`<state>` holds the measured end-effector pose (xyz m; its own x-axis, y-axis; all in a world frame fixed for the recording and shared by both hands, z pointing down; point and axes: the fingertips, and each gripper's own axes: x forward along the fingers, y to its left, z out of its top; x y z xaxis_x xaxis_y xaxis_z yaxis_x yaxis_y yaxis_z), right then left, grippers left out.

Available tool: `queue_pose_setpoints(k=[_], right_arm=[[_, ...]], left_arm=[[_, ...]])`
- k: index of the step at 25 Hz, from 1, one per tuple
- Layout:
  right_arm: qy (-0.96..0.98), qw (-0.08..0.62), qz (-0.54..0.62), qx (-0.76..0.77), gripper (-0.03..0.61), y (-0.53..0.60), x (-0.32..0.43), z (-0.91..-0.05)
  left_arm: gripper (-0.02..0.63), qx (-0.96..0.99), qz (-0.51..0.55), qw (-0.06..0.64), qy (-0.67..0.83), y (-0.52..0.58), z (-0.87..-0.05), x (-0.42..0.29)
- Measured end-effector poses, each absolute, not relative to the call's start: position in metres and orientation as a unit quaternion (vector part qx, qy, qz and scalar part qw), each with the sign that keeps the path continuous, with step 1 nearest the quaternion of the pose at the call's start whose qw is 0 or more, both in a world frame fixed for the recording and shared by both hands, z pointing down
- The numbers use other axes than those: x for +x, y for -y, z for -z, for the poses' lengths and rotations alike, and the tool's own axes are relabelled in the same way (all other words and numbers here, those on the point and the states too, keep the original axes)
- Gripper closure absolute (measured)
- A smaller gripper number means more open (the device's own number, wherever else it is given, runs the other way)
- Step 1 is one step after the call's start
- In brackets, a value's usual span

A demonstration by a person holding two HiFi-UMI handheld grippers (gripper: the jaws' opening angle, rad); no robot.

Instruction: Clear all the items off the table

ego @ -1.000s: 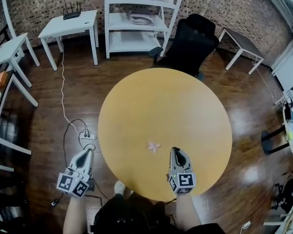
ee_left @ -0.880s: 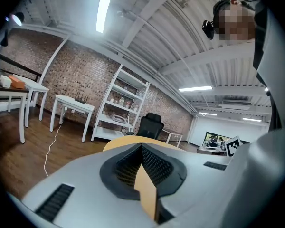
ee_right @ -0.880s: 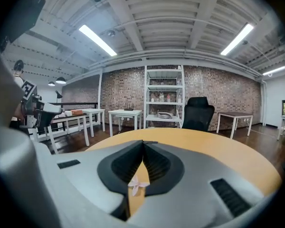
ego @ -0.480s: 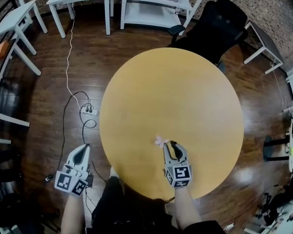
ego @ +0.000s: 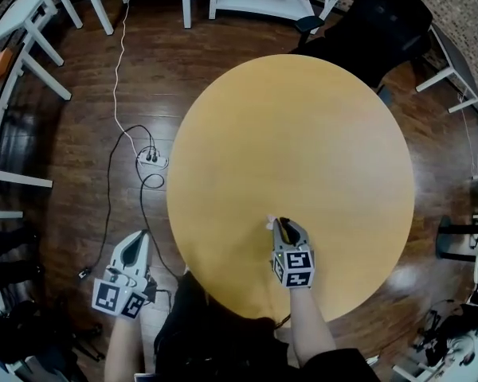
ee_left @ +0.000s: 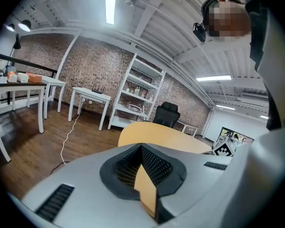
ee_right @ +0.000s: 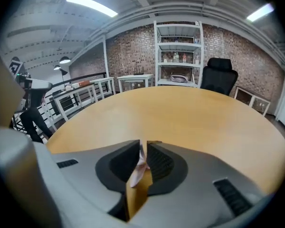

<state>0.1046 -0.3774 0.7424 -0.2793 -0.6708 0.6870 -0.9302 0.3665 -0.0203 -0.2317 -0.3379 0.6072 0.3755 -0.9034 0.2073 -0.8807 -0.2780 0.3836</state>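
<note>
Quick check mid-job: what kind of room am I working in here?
Probably an office or workshop-style lab rather than a home: there is a white shelving unit, a black office chair and plain white desks along the walls.

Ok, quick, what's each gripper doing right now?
Left gripper: closed, empty.
Right gripper: has just been opening; fingers slightly apart, pink scrap between them, not yet clamped.
</note>
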Motion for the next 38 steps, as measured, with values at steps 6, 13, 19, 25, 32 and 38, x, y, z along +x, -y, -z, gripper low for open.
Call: queue_pose_setpoints(k=[6, 13, 19, 25, 32, 38], right_arm=[[0.769, 0.268, -0.217, 0.538, 0.577, 0.385, 0.105, -0.726], [0.742, 0.218, -0.175, 0.609, 0.577, 0.379, 0.119, -0.671], [0.664, 0.12, -0.163, 0.72, 0.577, 0.333, 0.195, -0.605], [0.568, 0.057, -0.126, 0.811, 0.577, 0.245, 0.248, -0.57], [0.467, 0.013, -0.103, 0.878, 0.577, 0.134, 0.302, -0.54], [0.366, 0.014, -0.059, 0.929, 0.577, -0.022, 0.352, -0.511]], left_arm=[[0.62, 0.814, 0.025, 0.213, 0.54, 0.348, -0.597, -0.23], [0.62, 0.846, 0.042, 0.186, 0.498, 0.378, -0.572, -0.238], [0.62, 0.889, 0.078, 0.163, 0.42, 0.405, -0.546, -0.196], [0.62, 0.936, 0.08, 0.133, 0.316, 0.418, -0.523, -0.128], [0.62, 0.967, 0.097, 0.132, 0.197, 0.383, -0.495, -0.033], [0.62, 0.98, 0.123, 0.135, 0.075, 0.288, -0.46, 0.063]])
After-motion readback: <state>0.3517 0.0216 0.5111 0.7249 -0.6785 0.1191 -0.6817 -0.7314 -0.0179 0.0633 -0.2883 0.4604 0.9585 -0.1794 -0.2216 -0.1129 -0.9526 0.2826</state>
